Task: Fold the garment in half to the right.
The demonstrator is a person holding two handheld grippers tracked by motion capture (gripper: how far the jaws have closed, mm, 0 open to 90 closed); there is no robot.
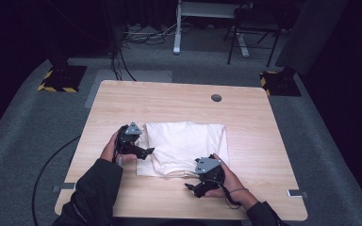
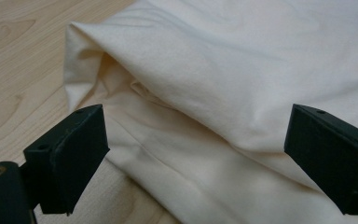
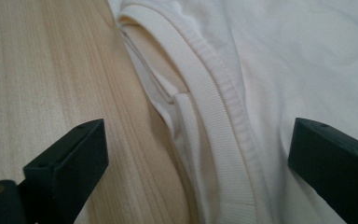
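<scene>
A folded cream T-shirt [image 1: 185,147] lies in the middle of the wooden table [image 1: 245,113], its ribbed collar [image 3: 212,116] at the near edge. Your left gripper [image 1: 143,151] sits at the shirt's left edge with its jaws wide apart; in the left gripper view a fold of the fabric lies between them, unclamped. Your right gripper [image 1: 194,186] rests at the near edge by the collar, jaws likewise spread, one over bare wood and the other over the cloth, gripping nothing.
</scene>
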